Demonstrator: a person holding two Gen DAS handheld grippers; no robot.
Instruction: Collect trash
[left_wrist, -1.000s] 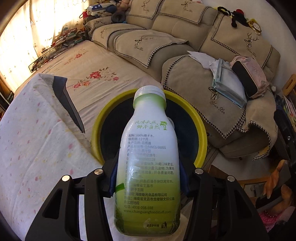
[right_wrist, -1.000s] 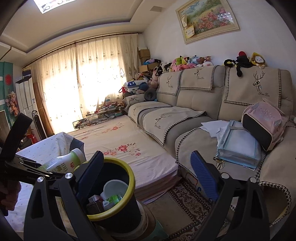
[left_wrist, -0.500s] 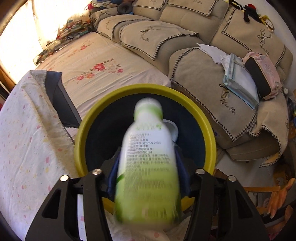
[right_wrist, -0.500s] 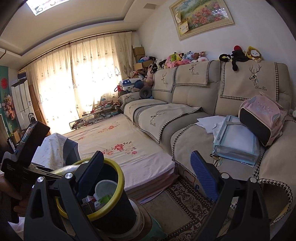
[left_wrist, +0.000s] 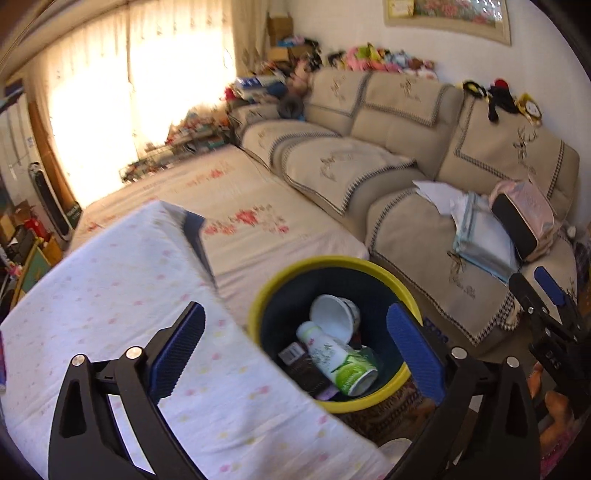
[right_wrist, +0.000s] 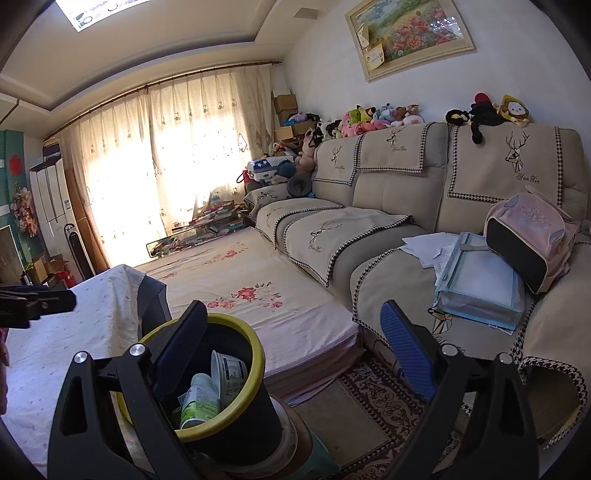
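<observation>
A black trash bin with a yellow rim (left_wrist: 258, 306) stands beside the cloth-covered table (left_wrist: 110, 295). Inside it a green-and-white drink bottle (left_wrist: 338, 360) lies tilted on other trash, next to a white cup (left_wrist: 334, 314). My left gripper (left_wrist: 295, 308) hangs above the bin's near side, its jaws opening wide with nothing between them. My right gripper (right_wrist: 291, 306) is open and empty, its left finger over the bin rim (right_wrist: 255, 354). The right wrist view shows the bottle (right_wrist: 199, 402) and cup (right_wrist: 229, 373) too. My left gripper (right_wrist: 37, 302) shows at that view's left edge.
A beige sofa (right_wrist: 388, 192) carries a pink backpack (right_wrist: 532, 236), a blue folder (right_wrist: 480, 284) and papers. A floral mattress (right_wrist: 240, 280) lies before it, and a patterned rug (right_wrist: 369, 391) covers the floor. The bin stands on a low round stool (right_wrist: 295, 443).
The left gripper let go of the bottle, which dropped into the bin. The jaws spread wide and the left hand rose and pulled back. The right gripper kept still.
</observation>
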